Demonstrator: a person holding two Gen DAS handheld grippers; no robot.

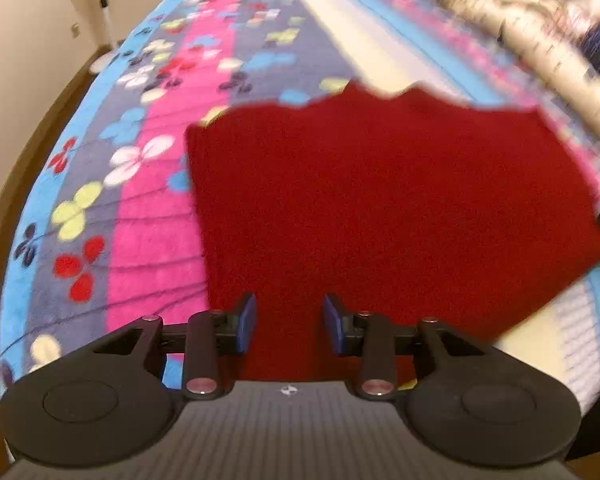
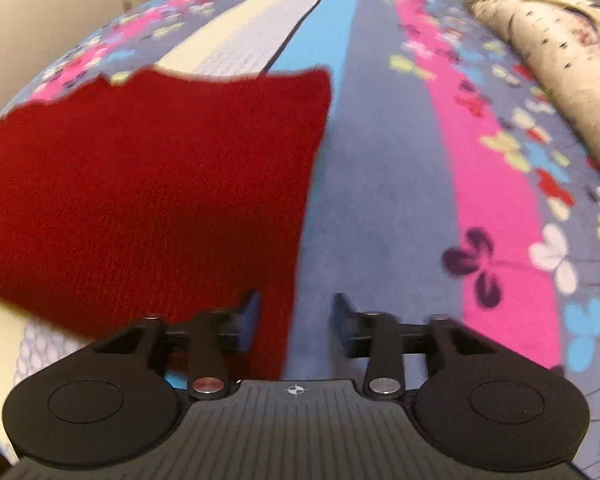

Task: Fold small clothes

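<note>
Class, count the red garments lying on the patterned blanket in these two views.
1. A single red garment lies flat on the patterned blanket, seen from both sides. Others may lie outside the views.

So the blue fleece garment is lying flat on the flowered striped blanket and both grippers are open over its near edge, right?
Not quite: the fleece garment is dark red, not blue, as the left wrist view shows. The rest stands: it lies flat on the flowered striped blanket, and the left gripper and right gripper are both open over its near edge.
</note>
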